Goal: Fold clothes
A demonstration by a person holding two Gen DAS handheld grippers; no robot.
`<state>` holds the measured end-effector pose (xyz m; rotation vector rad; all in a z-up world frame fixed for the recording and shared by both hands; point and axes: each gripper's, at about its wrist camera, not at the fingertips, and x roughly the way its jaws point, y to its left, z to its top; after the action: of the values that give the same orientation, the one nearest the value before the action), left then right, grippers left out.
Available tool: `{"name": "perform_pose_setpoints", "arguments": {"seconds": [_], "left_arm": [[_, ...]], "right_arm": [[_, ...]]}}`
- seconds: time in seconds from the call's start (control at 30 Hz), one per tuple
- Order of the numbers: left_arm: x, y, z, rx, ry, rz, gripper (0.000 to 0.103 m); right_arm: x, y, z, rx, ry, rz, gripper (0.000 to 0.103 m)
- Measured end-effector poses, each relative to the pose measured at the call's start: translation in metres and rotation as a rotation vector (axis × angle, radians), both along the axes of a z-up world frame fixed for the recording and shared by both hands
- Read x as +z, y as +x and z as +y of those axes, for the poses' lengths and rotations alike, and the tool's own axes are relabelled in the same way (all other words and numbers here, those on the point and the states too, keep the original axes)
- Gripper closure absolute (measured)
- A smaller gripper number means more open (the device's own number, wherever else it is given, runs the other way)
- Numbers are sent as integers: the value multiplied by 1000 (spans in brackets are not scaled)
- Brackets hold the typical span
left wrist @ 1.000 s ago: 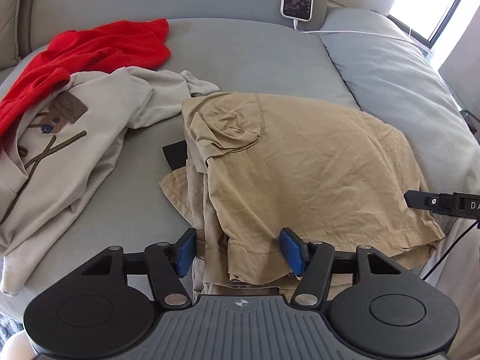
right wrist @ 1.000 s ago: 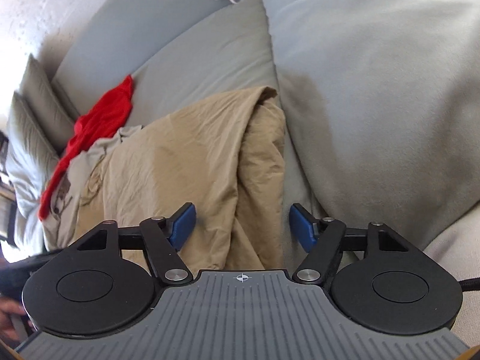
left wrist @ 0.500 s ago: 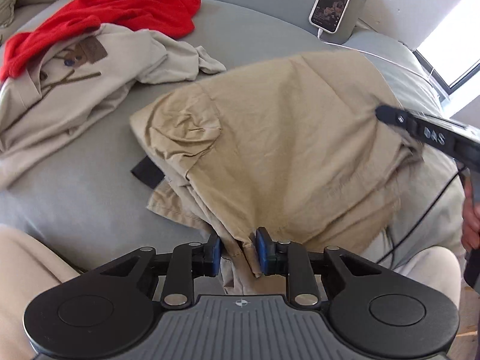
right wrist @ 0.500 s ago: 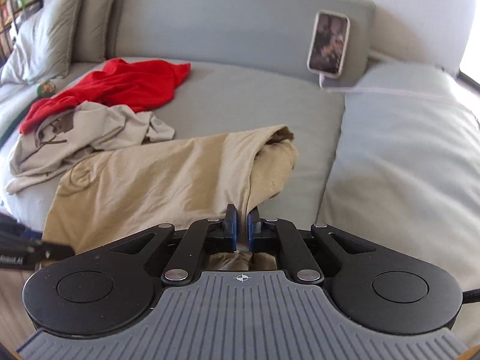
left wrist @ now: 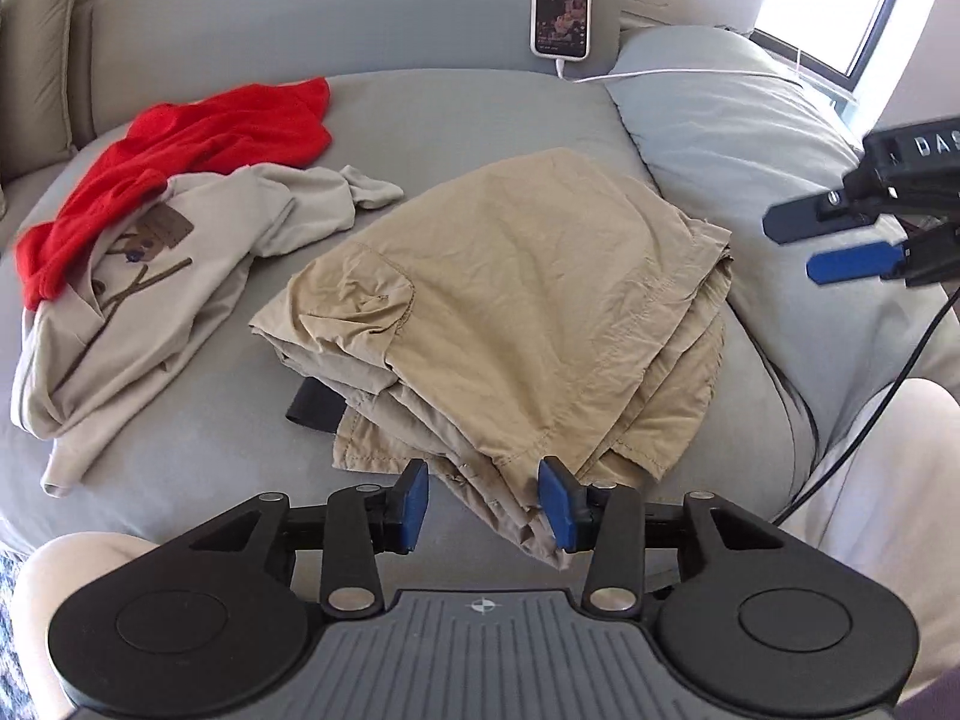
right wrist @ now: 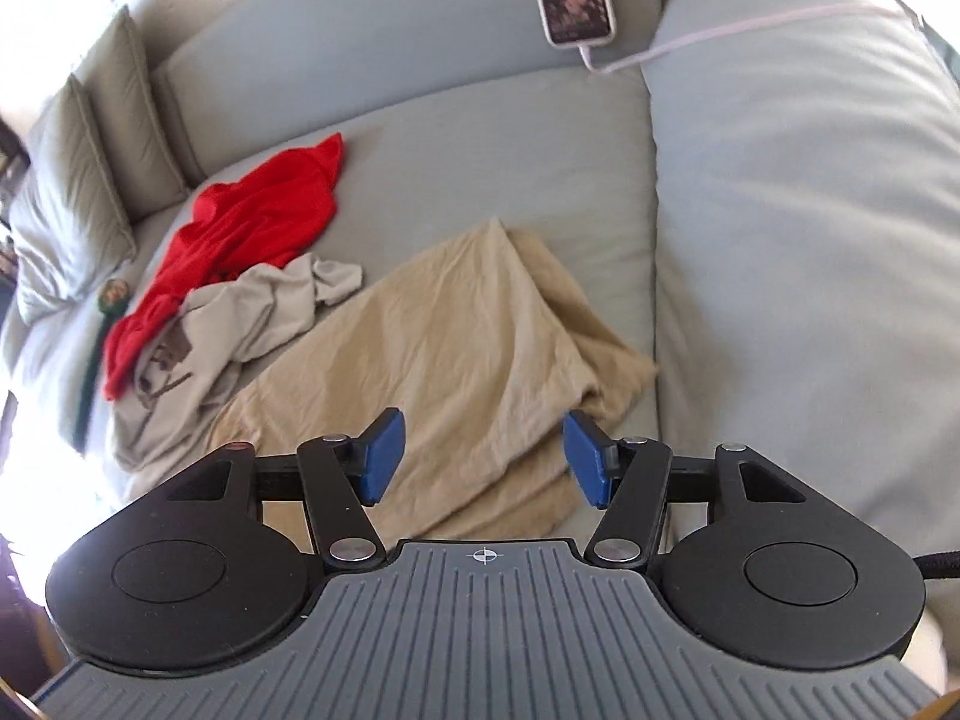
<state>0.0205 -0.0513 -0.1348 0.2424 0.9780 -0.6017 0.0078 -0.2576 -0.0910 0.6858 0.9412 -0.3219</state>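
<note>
change: half a second ago both grippers pinched the near hem of the tan shorts (left wrist: 510, 312); now both have let go and the jaws have just been opening. Cloth has dropped back onto the sofa seat (left wrist: 456, 108).
shorts: lie folded over in a loose stack in the middle of the seat, near hem hanging a little over the front edge, pocket side up. Edges uneven, lower layers stick out at left and right.
meaning: this fold looks laid down; judgement – either a tidy-up or the next garment follows.
left gripper (left wrist: 483, 504): jaws moderately apart, hem lies between the pads but they don't press on it, nothing held.
right gripper (right wrist: 483, 459): jaws wide, hovering above the right part of the shorts (right wrist: 444, 360), nothing between the pads.
still to fold: beige shirt (left wrist: 150, 276) and red garment (left wrist: 198, 144), crumpled together at left, red one partly under the shirt.
other: phone (left wrist: 561, 9) leaning on the backrest, well clear.
</note>
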Motion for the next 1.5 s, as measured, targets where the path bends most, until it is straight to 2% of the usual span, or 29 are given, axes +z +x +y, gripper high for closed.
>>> {"name": "perform_pose_setpoints", "arguments": {"seconds": [0.07, 0.13, 0.23, 0.27, 0.3, 0.4, 0.5, 0.6, 0.77, 0.9, 1.0, 1.07, 1.13, 1.23, 1.27, 1.37, 1.43, 1.5], "left_arm": [[13, -3, 9, -8, -19, -54, 60], [23, -4, 13, -11, -34, -121, 60], [27, 3, 9, -45, -64, -202, 65], [23, 7, 4, -65, -68, -207, 69], [18, 12, 0, -87, -69, -209, 82], [-6, 22, -19, -159, 9, -197, 96], [-29, 30, -29, -217, 93, -132, 102], [-36, 29, -33, -254, 126, -126, 103], [-40, 33, -32, -244, 107, -87, 103], [-40, 31, -34, -220, 107, -91, 103], [-40, 27, -36, -197, 115, -100, 103], [-35, 22, -37, -191, 124, -111, 103], [-24, 17, -33, -192, 107, -123, 90], [0, 12, -15, -195, 28, -130, 76], [8, 13, -7, -189, 0, -134, 69], [24, 26, 13, -126, -72, -124, 61], [26, 40, 15, -82, -111, -106, 51], [19, 60, 9, -68, -162, -52, 34]], "right_arm": [[-4, -24, 4, -27, 101, -22, 42], [-13, -42, 10, -46, 185, -43, 29], [-41, -55, 21, -86, 283, -68, 28], [-51, -55, 22, -106, 312, -75, 28], [-63, -54, 24, -134, 346, -87, 29], [-94, -47, 29, -217, 458, -118, 33], [-113, -39, 38, -245, 518, -130, 40], [-118, -37, 45, -244, 504, -156, 42], [-129, -28, 44, -283, 472, -237, 44], [-137, -8, 46, -270, 351, -279, 64], [-134, -2, 50, -268, 290, -276, 67], [-126, 2, 51, -235, 240, -243, 73], [-115, 5, 51, -199, 195, -213, 83], [-93, 4, 47, -139, 148, -181, 90], [-85, 2, 43, -121, 130, -167, 91], [-64, -13, 21, -80, 77, -101, 91], [-62, -24, 2, -66, 62, -39, 91], [-72, -32, -17, -76, 94, 12, 91]]}}
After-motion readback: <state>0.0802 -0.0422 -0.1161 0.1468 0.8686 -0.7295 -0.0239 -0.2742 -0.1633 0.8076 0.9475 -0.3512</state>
